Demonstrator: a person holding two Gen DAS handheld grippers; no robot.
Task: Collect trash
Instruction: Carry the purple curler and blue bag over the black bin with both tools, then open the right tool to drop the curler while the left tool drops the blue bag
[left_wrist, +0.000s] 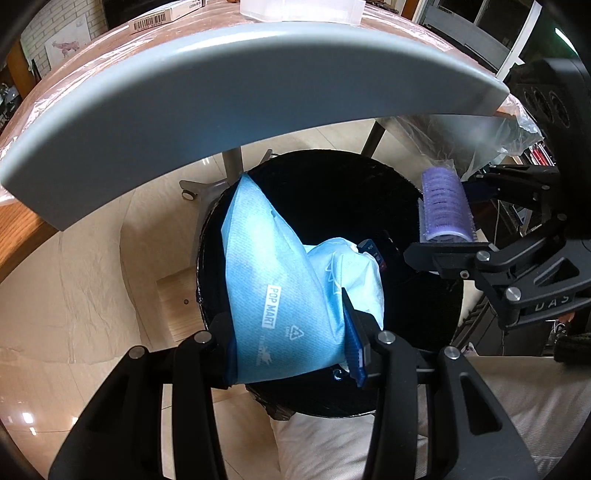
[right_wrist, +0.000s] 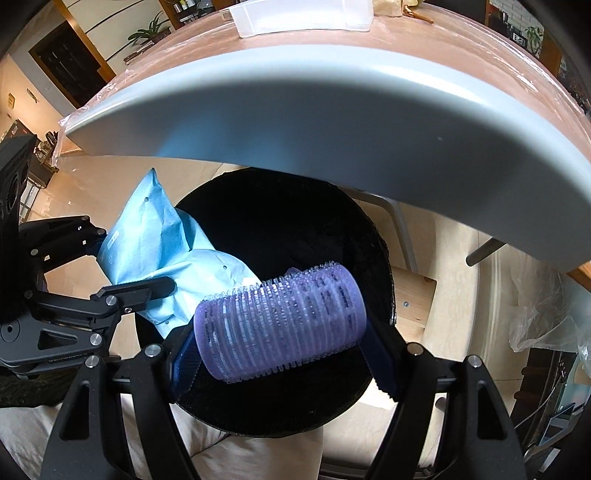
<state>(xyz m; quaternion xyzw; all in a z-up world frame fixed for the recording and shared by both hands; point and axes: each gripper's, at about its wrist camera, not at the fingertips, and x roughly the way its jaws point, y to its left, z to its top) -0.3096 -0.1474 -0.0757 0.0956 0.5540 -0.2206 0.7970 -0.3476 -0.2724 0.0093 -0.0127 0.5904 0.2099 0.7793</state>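
My left gripper (left_wrist: 291, 354) is shut on a light blue POP MART wrapper (left_wrist: 273, 280) and holds it over the black bin (left_wrist: 332, 177). The wrapper also shows in the right wrist view (right_wrist: 155, 236), with the left gripper (right_wrist: 122, 266) around it. My right gripper (right_wrist: 280, 354) is shut on a purple hair roller (right_wrist: 280, 321), held crosswise above the bin (right_wrist: 280, 221). In the left wrist view the roller (left_wrist: 445, 205) sits in the right gripper (left_wrist: 450, 218) at the bin's right rim. A second pale blue wrapper (left_wrist: 351, 273) lies inside the bin.
The grey table edge (left_wrist: 236, 74) overhangs the bin from behind, also in the right wrist view (right_wrist: 332, 110). A clear plastic box (right_wrist: 303, 14) and a barcoded carton (left_wrist: 166, 16) stand on the table. Clear plastic film (left_wrist: 491, 136) hangs at right. A cream cushion (left_wrist: 325, 446) lies below.
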